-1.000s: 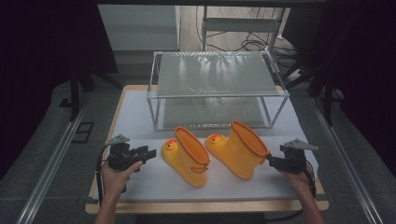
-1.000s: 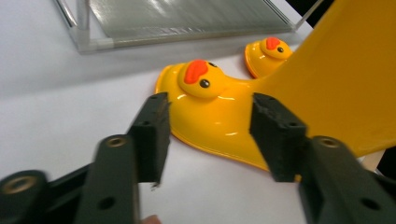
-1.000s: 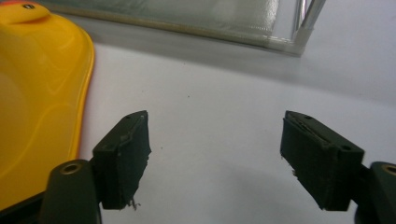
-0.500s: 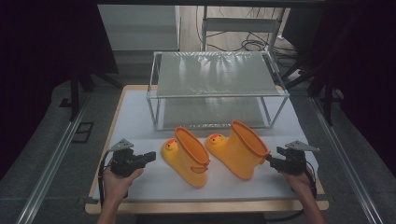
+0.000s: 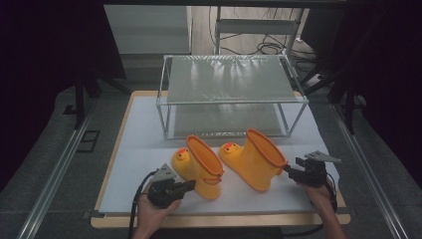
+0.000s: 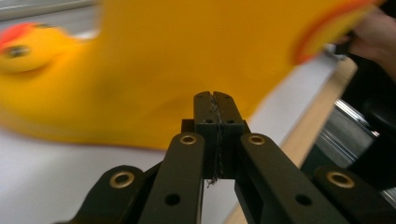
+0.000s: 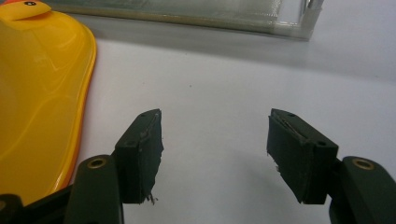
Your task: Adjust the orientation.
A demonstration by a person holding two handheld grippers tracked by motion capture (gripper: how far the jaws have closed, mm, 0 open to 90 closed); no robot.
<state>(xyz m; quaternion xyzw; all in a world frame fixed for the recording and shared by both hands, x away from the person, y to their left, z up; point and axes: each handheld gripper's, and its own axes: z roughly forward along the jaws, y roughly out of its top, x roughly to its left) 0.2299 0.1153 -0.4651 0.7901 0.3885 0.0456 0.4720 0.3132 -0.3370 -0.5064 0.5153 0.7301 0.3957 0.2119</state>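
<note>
2 boots lie near; left gripper, jaws just closed empty, could shove one aside; right gripper gapes wide.

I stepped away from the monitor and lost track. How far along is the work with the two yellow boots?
Nothing looks done: the left boot and right boot both lie on the white mat before the wire shelf. Left gripper, shut and empty, nears the left boot; right gripper waits open. Gripping remains.

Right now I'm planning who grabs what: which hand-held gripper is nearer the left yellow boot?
Left. The left hand-held gripper sits shut beside the left yellow boot; the right hand-held gripper waits open beyond the other boot.
</note>
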